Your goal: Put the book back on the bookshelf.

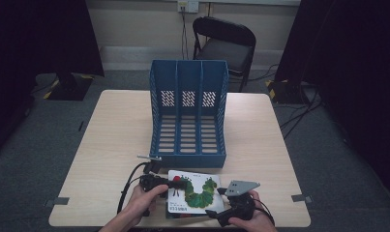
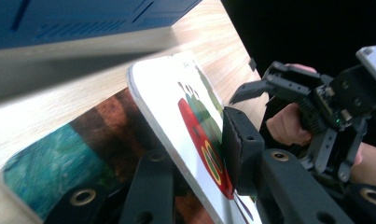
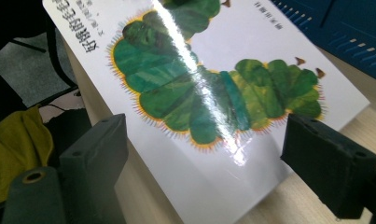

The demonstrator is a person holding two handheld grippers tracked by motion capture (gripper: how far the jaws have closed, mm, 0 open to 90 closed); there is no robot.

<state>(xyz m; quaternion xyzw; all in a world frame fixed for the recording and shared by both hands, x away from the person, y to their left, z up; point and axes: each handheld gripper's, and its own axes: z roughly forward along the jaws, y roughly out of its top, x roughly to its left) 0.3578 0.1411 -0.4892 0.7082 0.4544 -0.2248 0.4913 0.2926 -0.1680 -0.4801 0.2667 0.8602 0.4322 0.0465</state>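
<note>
A white picture book with a green caterpillar (image 1: 198, 192) lies near the table's front edge, in front of a blue three-slot file rack (image 1: 188, 116). My left gripper (image 1: 181, 183) is shut on the book's left edge. In the left gripper view one pad (image 2: 241, 149) presses on the cover of the book (image 2: 171, 93), which tilts up off a darker teal and brown book (image 2: 59, 154) underneath. My right gripper (image 1: 216, 202) stands open at the book's right edge. In the right gripper view its wide jaws (image 3: 213, 154) frame the caterpillar cover (image 3: 199, 102) without touching it.
The wooden table (image 1: 120, 140) has bare surface left and right of the rack. A black chair (image 1: 224, 43) stands behind the table. Dark curtains hang on both sides. Yellow cloth (image 3: 17, 149) shows below the table edge.
</note>
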